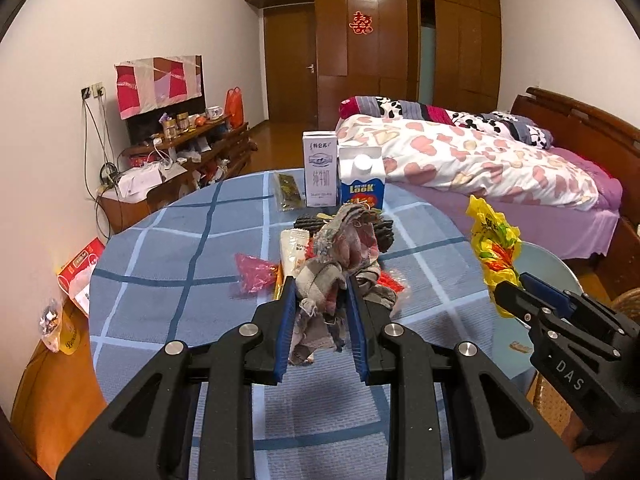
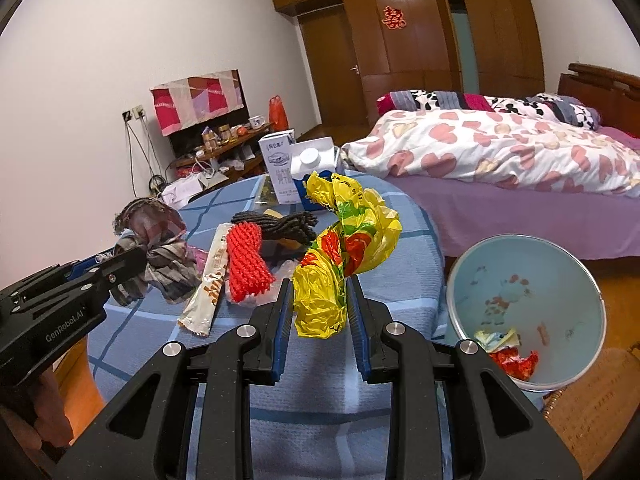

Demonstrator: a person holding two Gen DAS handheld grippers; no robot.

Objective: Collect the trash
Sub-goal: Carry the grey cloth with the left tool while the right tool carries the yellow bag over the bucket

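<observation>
My left gripper [image 1: 321, 284] is shut on a crumpled grey and pink rag [image 1: 340, 256] and holds it above the round table [image 1: 160, 288]; the rag also shows in the right wrist view [image 2: 156, 240]. My right gripper [image 2: 318, 290] is shut on a crumpled yellow plastic bag [image 2: 340, 248], held above the table's right edge; the bag also shows in the left wrist view [image 1: 496, 248]. A light blue basin [image 2: 552, 276] with a few scraps in it sits right of the table, below the bag.
On the blue checked tablecloth lie a red mesh net [image 2: 248, 268], a white wrapper [image 2: 208, 284], a black net [image 2: 280, 222], a pink wrapper [image 1: 254, 274] and two cartons [image 1: 344, 176]. A bed [image 2: 500, 152] stands to the right, a cluttered TV stand [image 1: 188, 140] to the left.
</observation>
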